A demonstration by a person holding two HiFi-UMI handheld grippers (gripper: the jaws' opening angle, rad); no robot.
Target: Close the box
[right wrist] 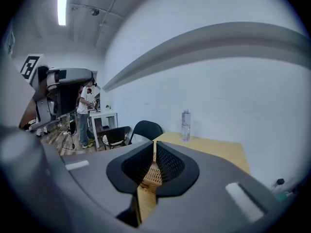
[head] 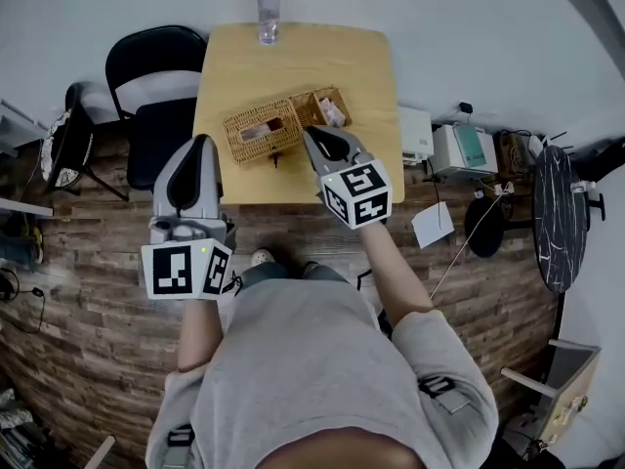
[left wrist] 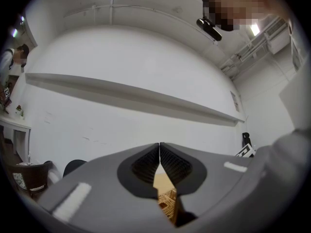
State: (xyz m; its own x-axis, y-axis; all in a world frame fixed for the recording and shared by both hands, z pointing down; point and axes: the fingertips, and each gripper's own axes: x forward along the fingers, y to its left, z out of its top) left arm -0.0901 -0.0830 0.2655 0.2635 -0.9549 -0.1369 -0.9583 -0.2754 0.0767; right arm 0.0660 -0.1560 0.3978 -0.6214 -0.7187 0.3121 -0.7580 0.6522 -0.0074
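Observation:
A woven wicker box (head: pixel 262 131) lies on the wooden table (head: pixel 293 57) near its front edge. Its long top has an oval slot. The section at its right end (head: pixel 327 108) is open on top, with something pale inside. My left gripper (head: pixel 202 143) hangs at the table's front left corner, left of the box, jaws shut and empty (left wrist: pixel 159 144). My right gripper (head: pixel 311 133) hovers just in front of the box's right end, also shut with nothing held (right wrist: pixel 154 142). Wicker (right wrist: pixel 153 174) shows below its closed jaws.
A clear water bottle (head: pixel 269 15) stands at the table's far edge. A black chair (head: pixel 156 86) sits left of the table. White devices (head: pixel 459 149) and cables lie on the floor at the right. Beside the table the floor is wood plank.

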